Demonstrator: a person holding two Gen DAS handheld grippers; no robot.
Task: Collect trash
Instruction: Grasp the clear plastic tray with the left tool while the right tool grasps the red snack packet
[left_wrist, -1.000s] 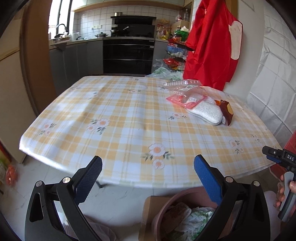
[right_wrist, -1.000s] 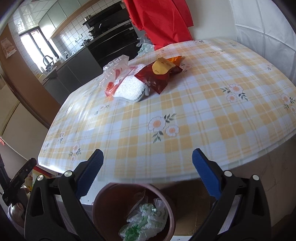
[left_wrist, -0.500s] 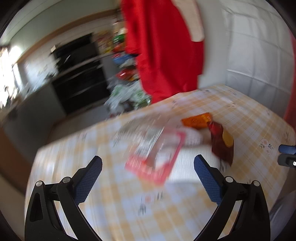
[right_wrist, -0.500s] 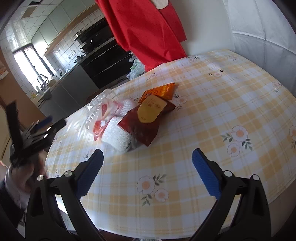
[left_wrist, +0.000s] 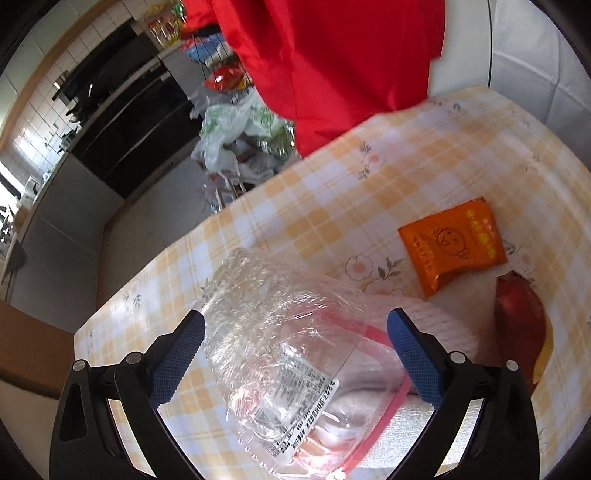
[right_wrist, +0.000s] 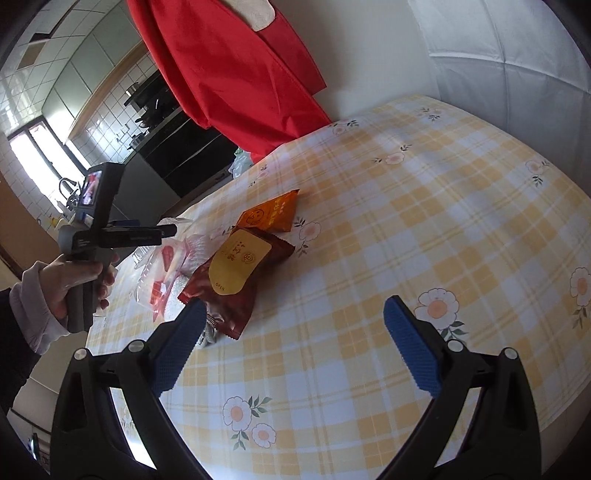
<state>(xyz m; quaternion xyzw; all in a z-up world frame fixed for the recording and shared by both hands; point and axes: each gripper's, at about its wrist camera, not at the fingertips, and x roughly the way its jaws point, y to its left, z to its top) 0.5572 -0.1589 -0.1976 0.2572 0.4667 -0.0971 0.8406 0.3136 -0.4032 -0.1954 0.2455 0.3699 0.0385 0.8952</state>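
My left gripper (left_wrist: 293, 332) stands open right over a crumpled clear plastic container (left_wrist: 280, 339) that lies on a red-edged bag and a white foam pad (left_wrist: 439, 328). An orange sachet (left_wrist: 452, 242) and a dark red wrapper (left_wrist: 521, 321) lie to its right. In the right wrist view, my right gripper (right_wrist: 291, 325) is open above the checked tablecloth (right_wrist: 424, 206), its left finger near the dark red wrapper (right_wrist: 236, 275) with a yellow label. The orange sachet (right_wrist: 273, 216) lies just behind it. The left gripper's body (right_wrist: 107, 232) is held by a hand (right_wrist: 66, 277) at the left.
A red garment (right_wrist: 236, 74) hangs on the wall behind the table. Kitchen counters and a black oven (left_wrist: 125, 122) stand beyond the far edge, with plastic bags (left_wrist: 236, 125) on the floor. The table's right half (right_wrist: 461, 177) shows only the cloth.
Both grippers rose from beside the bin below the table edge and moved in over the table. The left one swung close over the clear container; the right one neared the dark red wrapper.
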